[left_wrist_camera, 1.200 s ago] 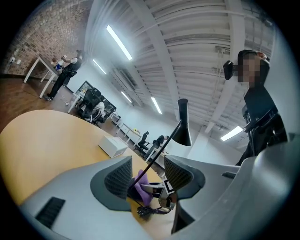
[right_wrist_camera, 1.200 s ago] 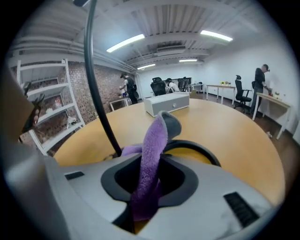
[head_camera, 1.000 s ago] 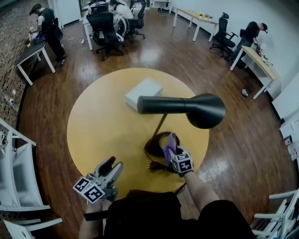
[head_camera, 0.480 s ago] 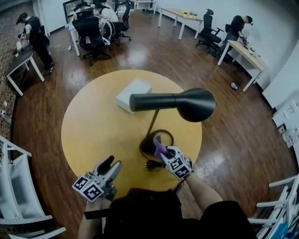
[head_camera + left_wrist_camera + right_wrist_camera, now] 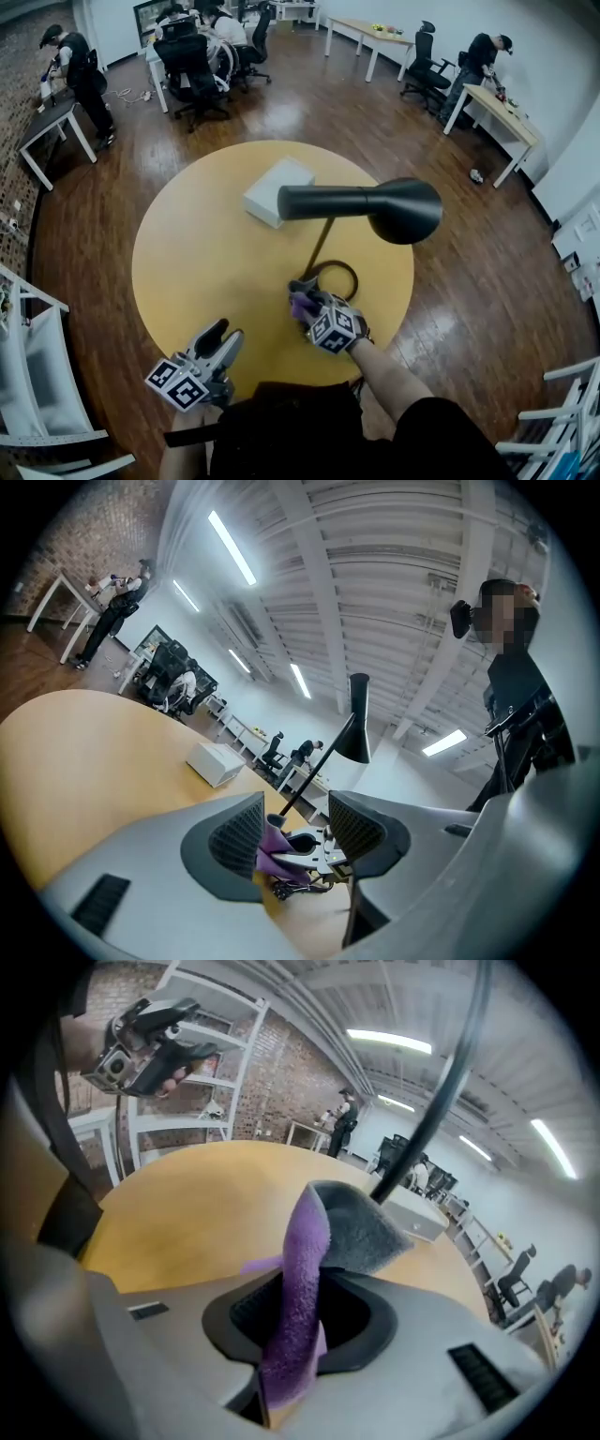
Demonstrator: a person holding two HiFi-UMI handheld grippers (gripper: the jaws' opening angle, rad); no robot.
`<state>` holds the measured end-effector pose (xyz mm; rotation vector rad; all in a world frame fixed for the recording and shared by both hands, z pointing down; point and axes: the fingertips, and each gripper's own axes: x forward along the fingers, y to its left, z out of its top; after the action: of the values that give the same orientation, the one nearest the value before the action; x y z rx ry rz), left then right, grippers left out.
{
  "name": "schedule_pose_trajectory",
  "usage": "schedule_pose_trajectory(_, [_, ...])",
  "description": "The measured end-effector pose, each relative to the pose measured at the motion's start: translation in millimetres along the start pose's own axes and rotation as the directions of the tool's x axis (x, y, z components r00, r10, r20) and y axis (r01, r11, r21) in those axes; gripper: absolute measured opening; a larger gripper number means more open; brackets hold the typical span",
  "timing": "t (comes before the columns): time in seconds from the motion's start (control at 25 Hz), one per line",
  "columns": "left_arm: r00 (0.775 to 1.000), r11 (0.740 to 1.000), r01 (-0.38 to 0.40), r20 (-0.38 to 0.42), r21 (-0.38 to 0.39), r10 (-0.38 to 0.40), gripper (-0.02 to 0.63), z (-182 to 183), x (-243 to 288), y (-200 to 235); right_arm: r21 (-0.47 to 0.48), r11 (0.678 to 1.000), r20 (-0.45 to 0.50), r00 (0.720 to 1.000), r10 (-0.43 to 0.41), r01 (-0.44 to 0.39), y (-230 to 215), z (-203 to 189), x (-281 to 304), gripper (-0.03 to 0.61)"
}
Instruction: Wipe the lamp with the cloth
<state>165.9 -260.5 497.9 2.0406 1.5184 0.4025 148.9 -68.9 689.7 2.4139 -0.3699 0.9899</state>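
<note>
The right gripper (image 5: 312, 312) is clamped on a purple-and-grey cloth (image 5: 298, 1279) beside the ring base of the black lamp (image 5: 375, 206). Whether the cloth touches the base is unclear. The left gripper (image 5: 223, 333) has its jaws apart and empty, over the round yellow table (image 5: 206, 253) on a wooden floor (image 5: 469, 272).

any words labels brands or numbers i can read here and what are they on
No readable text anywhere.
Marker cubes on the left gripper and right gripper: black-and-white squares only, no letters or digits.
White box, black lamp, purple cloth: no print visible.
</note>
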Motion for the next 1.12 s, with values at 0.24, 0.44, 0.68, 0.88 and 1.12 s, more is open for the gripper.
schedule_pose_trajectory(0.24, [1.0, 1.0, 0.002, 0.006, 0.001, -0.002, 0.209, 3.3, -0.9, 4.3, 0.262, 0.962, -0.115, 0.992, -0.045, 0.074, -23.1, -81.4, -6.9, 0.092])
schedule_pose_trajectory(0.44, [0.999, 0.999, 0.043, -0.004, -0.015, -0.043, 0.209, -2.5, 14.7, 0.6, 0.441, 0.87, -0.241, 0.963, -0.122, 0.22, -55.0, -133.6, -46.9, 0.091])
schedule_pose_trajectory(0.68, [0.995, 0.995, 0.097, -0.017, -0.037, -0.098, 0.209, -7.1, 37.5, -6.7, 0.346, 0.935, 0.141, 0.981, -0.134, 0.078, -66.8, -11.5, -125.0, 0.091])
schedule_pose_trajectory(0.88, [0.992, 0.991, 0.123, 0.015, -0.056, -0.122, 0.209, -5.9, 41.9, -9.0, 0.258, 0.955, 0.482, 0.876, 0.002, -0.144, -55.5, 133.4, -180.7, 0.091])
schedule_pose_trajectory(1.12, [0.992, 0.993, 0.101, 0.077, -0.058, -0.096, 0.209, 3.2, 25.0, -2.1, 0.084, 0.962, 0.712, 0.692, 0.124, -0.259, -26.6, 274.5, -214.7, 0.091])
